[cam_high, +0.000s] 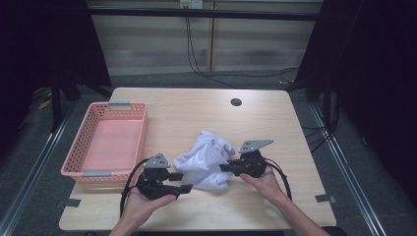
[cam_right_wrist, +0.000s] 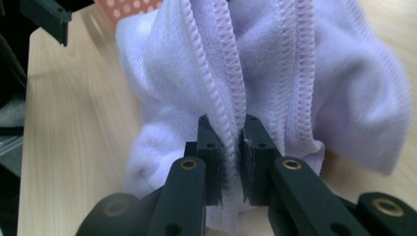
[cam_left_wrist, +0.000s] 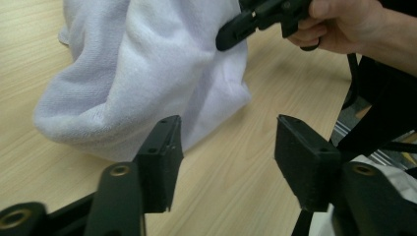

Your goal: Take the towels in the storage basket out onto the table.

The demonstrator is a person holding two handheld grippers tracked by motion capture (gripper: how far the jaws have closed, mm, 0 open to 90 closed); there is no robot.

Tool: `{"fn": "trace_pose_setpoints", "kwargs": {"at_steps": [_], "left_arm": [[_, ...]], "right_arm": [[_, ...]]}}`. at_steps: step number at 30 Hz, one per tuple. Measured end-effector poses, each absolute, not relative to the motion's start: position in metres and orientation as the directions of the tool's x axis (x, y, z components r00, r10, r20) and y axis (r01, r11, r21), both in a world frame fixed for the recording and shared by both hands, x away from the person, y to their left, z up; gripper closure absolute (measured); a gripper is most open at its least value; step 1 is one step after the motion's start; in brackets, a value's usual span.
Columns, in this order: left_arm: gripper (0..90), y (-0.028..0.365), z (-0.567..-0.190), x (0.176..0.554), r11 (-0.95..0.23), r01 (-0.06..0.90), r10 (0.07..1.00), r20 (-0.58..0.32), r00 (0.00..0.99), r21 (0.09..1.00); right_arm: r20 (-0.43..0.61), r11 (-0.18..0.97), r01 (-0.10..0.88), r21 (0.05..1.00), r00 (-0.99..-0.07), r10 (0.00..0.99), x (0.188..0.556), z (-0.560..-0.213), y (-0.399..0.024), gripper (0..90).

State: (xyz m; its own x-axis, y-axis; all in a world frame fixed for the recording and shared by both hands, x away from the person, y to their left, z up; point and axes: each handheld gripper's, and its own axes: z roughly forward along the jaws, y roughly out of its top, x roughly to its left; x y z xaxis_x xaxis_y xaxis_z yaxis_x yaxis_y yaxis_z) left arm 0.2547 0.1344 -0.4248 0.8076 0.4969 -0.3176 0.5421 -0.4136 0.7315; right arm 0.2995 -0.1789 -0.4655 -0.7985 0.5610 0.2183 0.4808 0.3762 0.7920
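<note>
My right gripper [cam_right_wrist: 235, 147] pinches the white towel's [cam_high: 209, 160] hem mid-table while my left gripper [cam_left_wrist: 226, 157] gapes empty beside it; that 1 thin hem could slip free.

– What stood around the wooden table [cam_high: 275, 123]?
– Black curtains [cam_high: 44, 39] hung at both sides, and pale panelled wall [cam_high: 255, 44] ran behind.
– And the floor?
– Grey floor [cam_high: 344, 162], with black cables [cam_high: 196, 59] trailing down the wall and across it
</note>
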Motion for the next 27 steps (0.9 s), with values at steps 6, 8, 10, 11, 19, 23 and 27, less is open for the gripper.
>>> {"fn": "trace_pose_setpoints", "kwargs": {"at_steps": [6, 8, 10, 11, 19, 23, 27], "left_arm": [[45.4, 0.114, -0.447, 0.264, -0.459, 0.520, 0.490, -0.283, 0.824, 0.720], [42.6, 0.111, -0.447, 0.269, -0.436, 0.524, 0.494, -0.293, 0.819, 0.731], [43.5, 0.100, -0.450, 0.287, -0.431, 0.516, 0.523, -0.262, 0.811, 0.740], [44.9, 0.097, -0.453, 0.291, -0.435, 0.515, 0.531, -0.252, 0.809, 0.739], [78.8, 0.097, -0.477, 0.306, -0.494, 0.514, 0.541, -0.215, 0.813, 0.701], [81.2, 0.099, -0.480, 0.306, -0.493, 0.510, 0.524, -0.228, 0.821, 0.705], [81.3, 0.099, -0.480, 0.305, -0.502, 0.508, 0.521, -0.223, 0.824, 0.700]], "right_arm": [[0.239, 0.399, 0.495, 0.772, -0.807, 0.540, 0.296, -0.476, -0.179, 81.1], [0.243, 0.395, 0.492, 0.776, -0.810, 0.534, 0.296, -0.476, -0.180, 80.1], [0.245, 0.405, 0.483, 0.776, -0.823, 0.512, 0.294, -0.474, -0.179, 77.6], [0.246, 0.408, 0.481, 0.776, -0.826, 0.507, 0.293, -0.474, -0.179, 76.5], [0.275, 0.394, 0.452, 0.800, -0.860, 0.430, 0.279, -0.462, -0.177, 58.2], [0.295, 0.332, 0.449, 0.829, -0.857, 0.423, 0.282, -0.453, -0.184, 64.3], [0.292, 0.263, 0.455, 0.851, -0.825, 0.483, 0.296, -0.448, -0.187, 75.2]]}}
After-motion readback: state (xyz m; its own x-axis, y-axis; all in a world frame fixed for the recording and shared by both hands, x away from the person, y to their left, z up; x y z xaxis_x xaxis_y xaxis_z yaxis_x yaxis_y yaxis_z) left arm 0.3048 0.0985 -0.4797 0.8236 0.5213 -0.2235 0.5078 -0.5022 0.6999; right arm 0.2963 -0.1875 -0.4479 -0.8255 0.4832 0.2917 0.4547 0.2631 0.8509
